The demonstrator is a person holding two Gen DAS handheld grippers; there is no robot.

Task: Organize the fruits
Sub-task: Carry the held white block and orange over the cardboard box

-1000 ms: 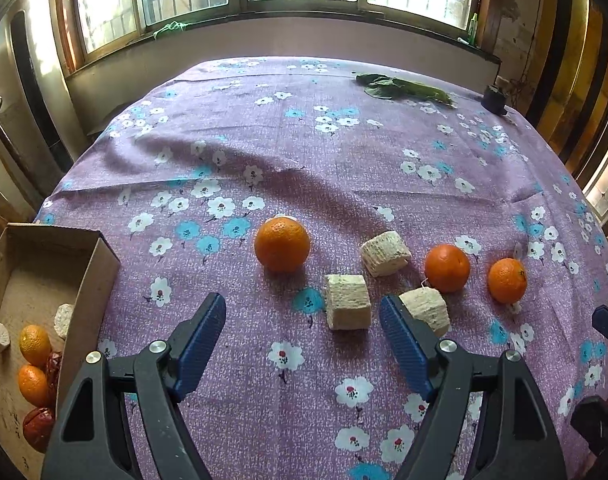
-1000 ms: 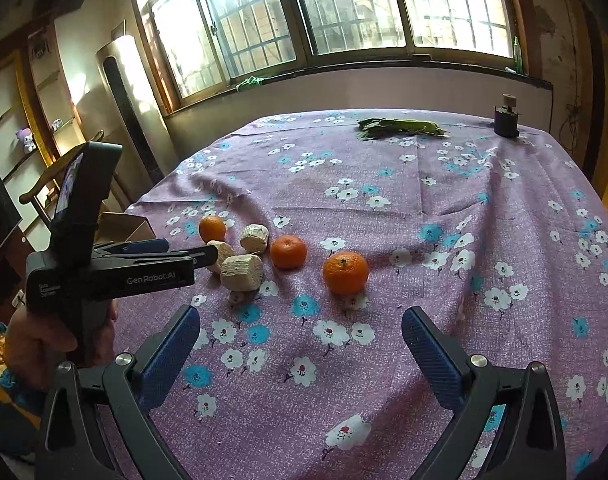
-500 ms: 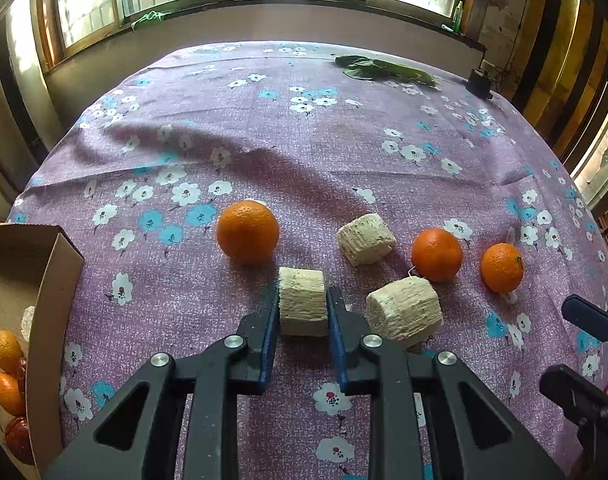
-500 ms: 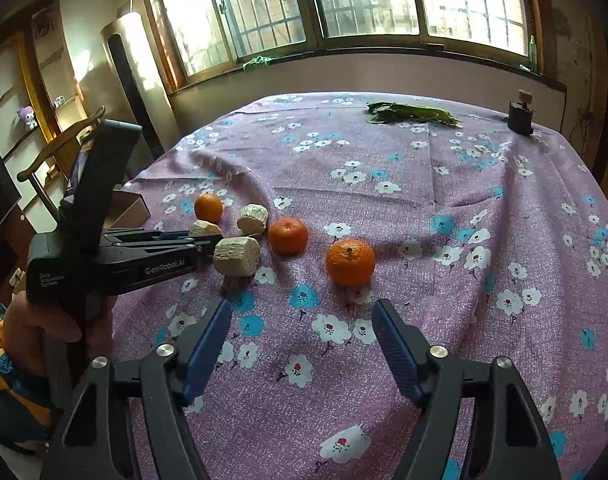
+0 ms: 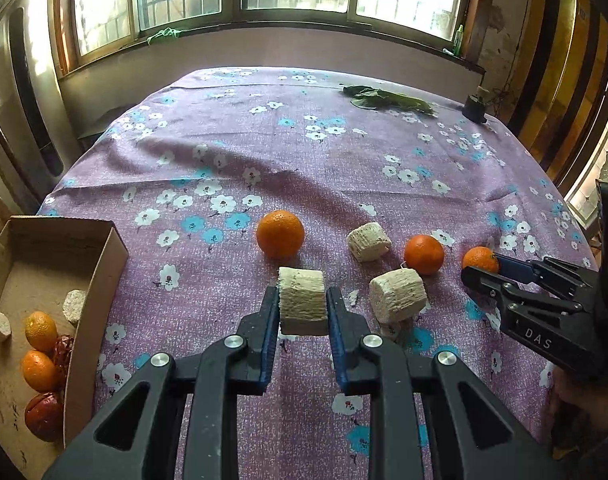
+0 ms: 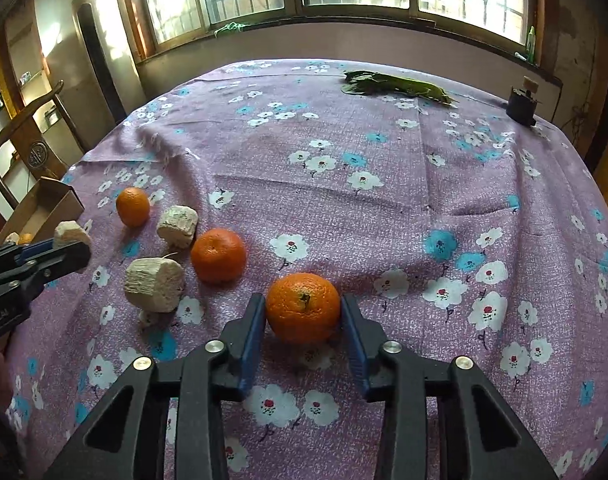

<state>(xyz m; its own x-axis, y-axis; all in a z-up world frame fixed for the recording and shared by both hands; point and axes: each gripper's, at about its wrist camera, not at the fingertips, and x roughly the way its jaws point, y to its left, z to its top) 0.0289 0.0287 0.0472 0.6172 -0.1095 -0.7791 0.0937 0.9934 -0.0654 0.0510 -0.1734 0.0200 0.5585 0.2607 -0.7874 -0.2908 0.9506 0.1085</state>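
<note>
Left wrist: three oranges (image 5: 280, 234), three pale blocks (image 5: 302, 306) on cloth (image 5: 304, 160).

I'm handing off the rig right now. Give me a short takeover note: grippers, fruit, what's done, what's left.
Left gripper: shut on a pale cut chunk, lifted just off the cloth.
Right gripper: closing around the nearest orange, still on the tablecloth.
Loose: two oranges, two pale chunks.
Done: cardboard box at left holds oranges, red fruit and pale pieces.
Left: box both held items, then the four loose ones.
</note>
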